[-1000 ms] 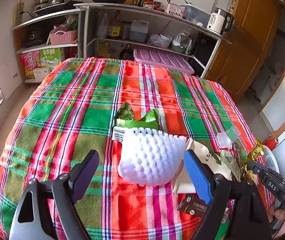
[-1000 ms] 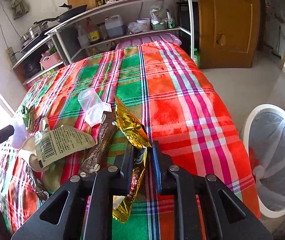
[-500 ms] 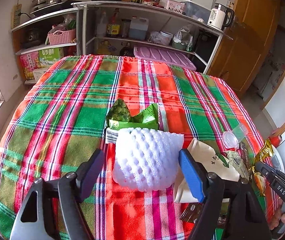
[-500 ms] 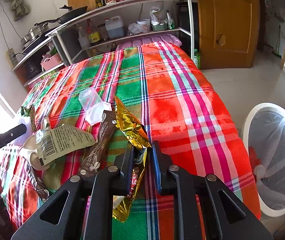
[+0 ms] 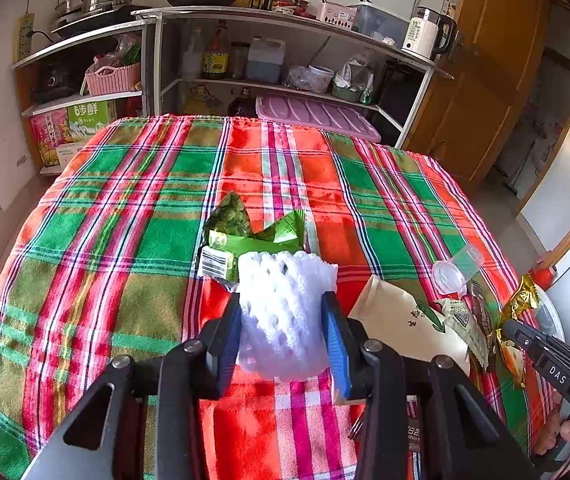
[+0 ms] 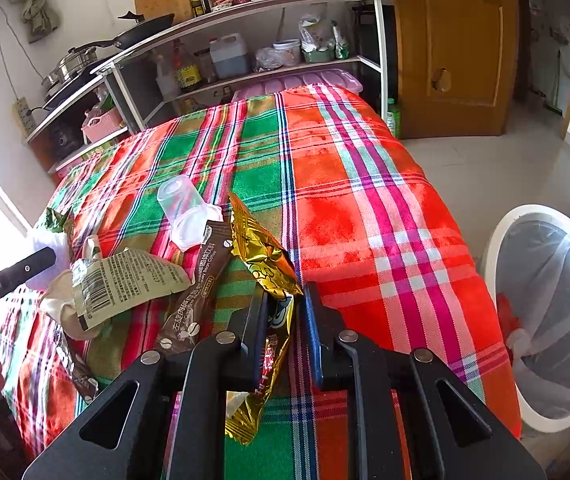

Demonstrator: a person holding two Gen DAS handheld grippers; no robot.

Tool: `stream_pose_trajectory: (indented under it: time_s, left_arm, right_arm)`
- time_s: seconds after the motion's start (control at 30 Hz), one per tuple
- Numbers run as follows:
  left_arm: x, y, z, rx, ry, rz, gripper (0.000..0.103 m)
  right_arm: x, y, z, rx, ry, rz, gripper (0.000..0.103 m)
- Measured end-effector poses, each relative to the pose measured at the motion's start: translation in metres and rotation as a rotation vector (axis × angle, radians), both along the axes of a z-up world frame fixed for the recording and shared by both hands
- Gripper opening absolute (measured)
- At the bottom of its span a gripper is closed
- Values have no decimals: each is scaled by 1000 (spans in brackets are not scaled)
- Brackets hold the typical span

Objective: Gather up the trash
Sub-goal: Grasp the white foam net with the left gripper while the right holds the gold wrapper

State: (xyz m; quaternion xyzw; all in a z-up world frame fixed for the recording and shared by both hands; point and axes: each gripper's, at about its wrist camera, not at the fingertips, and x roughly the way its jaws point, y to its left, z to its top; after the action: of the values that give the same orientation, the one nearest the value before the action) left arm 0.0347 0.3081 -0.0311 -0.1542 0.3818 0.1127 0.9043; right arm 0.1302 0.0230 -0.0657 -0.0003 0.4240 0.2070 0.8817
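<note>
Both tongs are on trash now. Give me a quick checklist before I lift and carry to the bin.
1. Left tongs around the white foam mesh sleeve: ok, jaws closing, pads squeezing its sides.
2. Right tongs shut on the gold foil wrapper: ok.
3. Foam sleeve free of the green snack packet: cannot tell, its far end overlaps the packet.
4. Gold wrapper clear of the brown sachet: cannot tell, they lie edge to edge.
5. White bin with clear liner open and beside the table: ok.
6. Clear plastic cup still to collect: not ok.
</note>
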Motion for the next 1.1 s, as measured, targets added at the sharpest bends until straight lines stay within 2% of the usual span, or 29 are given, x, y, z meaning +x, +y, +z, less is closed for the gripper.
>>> stream_pose_trajectory:
  time_s: [0.67,1.1]
  left_arm:
    - [-35,-15,25,8,-75,2,36]
    - [-39,-60,50,16,-130,-100,36]
  right_arm:
    - [-16,-16,13,38,-35,-6,18]
    - [-33,-45,34,90,-77,-32,18]
